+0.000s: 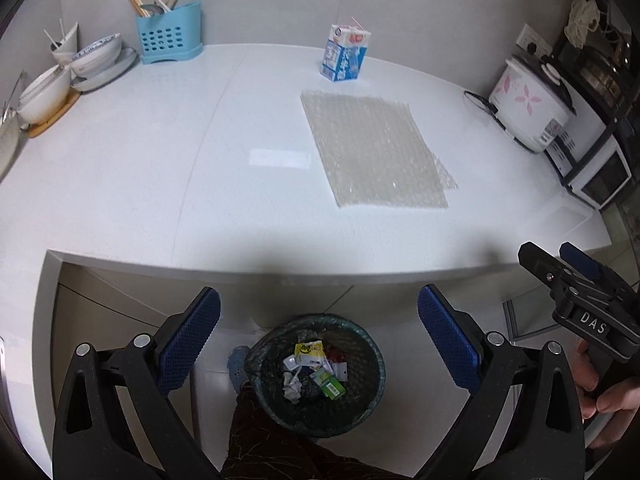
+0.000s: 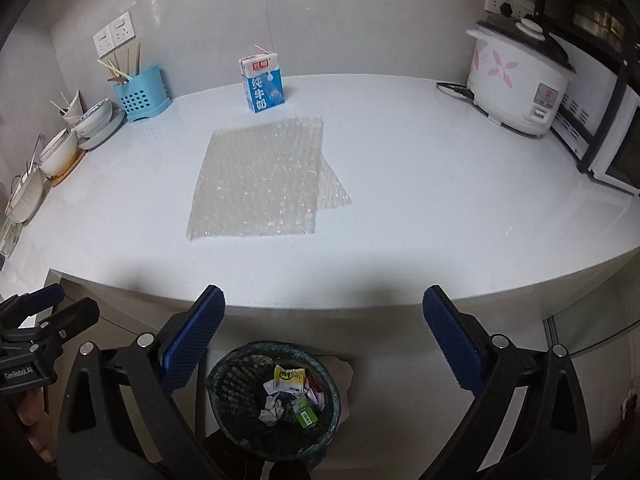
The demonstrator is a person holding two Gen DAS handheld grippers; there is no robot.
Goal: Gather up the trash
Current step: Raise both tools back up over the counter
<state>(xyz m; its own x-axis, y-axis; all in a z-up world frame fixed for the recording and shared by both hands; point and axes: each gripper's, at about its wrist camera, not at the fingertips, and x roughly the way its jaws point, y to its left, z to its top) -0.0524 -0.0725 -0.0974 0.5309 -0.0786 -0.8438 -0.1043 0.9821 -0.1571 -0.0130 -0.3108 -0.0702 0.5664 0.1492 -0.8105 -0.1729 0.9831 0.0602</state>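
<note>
A sheet of clear bubble wrap (image 1: 374,148) (image 2: 262,178) lies flat on the white counter (image 1: 160,160) (image 2: 440,200). A blue and white milk carton (image 1: 344,58) (image 2: 262,84) stands upright behind it near the wall. A dark mesh trash bin (image 1: 364,396) (image 2: 228,384) holding wrappers and crumpled paper stands on the floor below the counter edge. My left gripper (image 1: 319,340) is open and empty above the bin. My right gripper (image 2: 324,342) is open and empty above the bin too, and shows at the right edge of the left wrist view (image 1: 560,264).
A blue utensil holder (image 1: 168,38) (image 2: 142,94) and stacked bowls (image 1: 96,58) (image 2: 94,120) stand at the back left. A rice cooker (image 1: 532,108) (image 2: 516,80) and a microwave (image 1: 592,168) (image 2: 608,148) stand at the right.
</note>
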